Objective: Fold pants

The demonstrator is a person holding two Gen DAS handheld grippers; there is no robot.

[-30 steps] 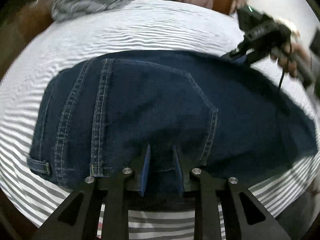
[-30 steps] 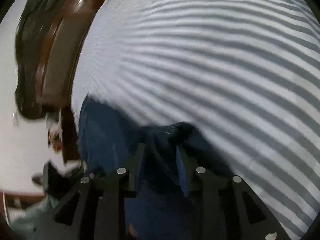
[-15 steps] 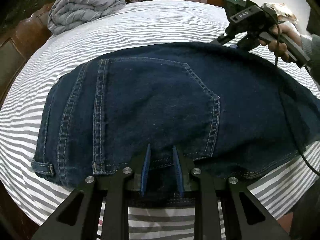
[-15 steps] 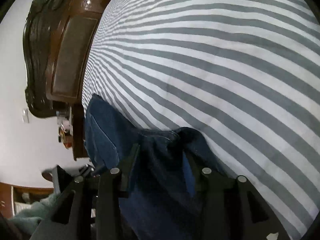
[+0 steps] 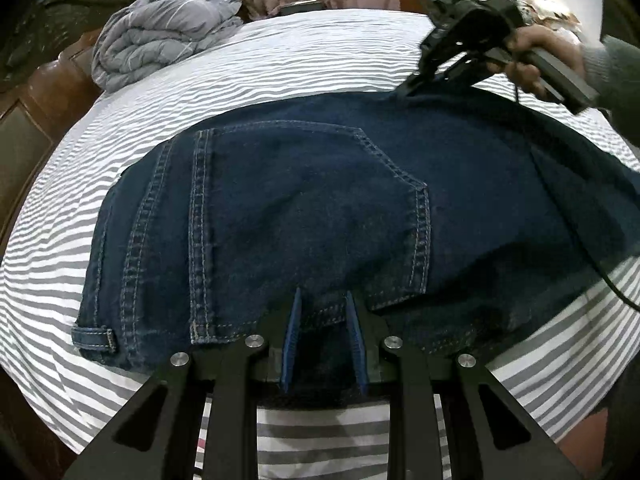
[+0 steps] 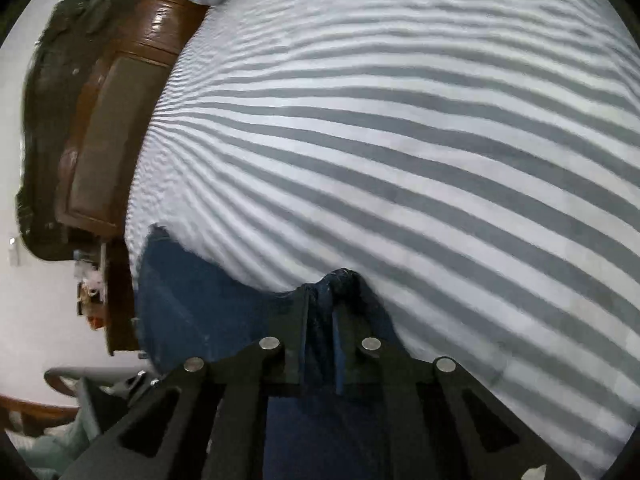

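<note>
Biggest risk as we judge it: the right gripper [image 6: 320,320] has only a small bunch of denim pinched between its fingers, right at the far edge of the jeans [image 5: 320,220]. If we pull the fold over quickly, that little pinch could slip out and the layer would flop back unevenly. The grip looks shallow; cloth peaks just ahead of the fingertips in the right wrist view.

Second risk: the left gripper [image 5: 322,344] sits at the waistband with its fingers spread a little, the band running between them. We cannot tell whether they actually clamp the cloth or just rest over it. If that end is loose, any tug from the right side would drag the whole garment across the bed [image 5: 280,60] instead of folding it.

Third: the cable trailing from the right gripper lies over the denim to the right of the left fingers and could snag a fold.

The jeans are dark blue denim, back side up, with tan stitching, a back pocket [image 5: 312,200] just ahead of the left fingers and a belt loop [image 5: 94,338] well to their left. They lie flat on the grey-and-white striped sheet, mostly smooth. A bundled grey duvet [image 5: 160,36] sits far ahead, well apart.
</note>
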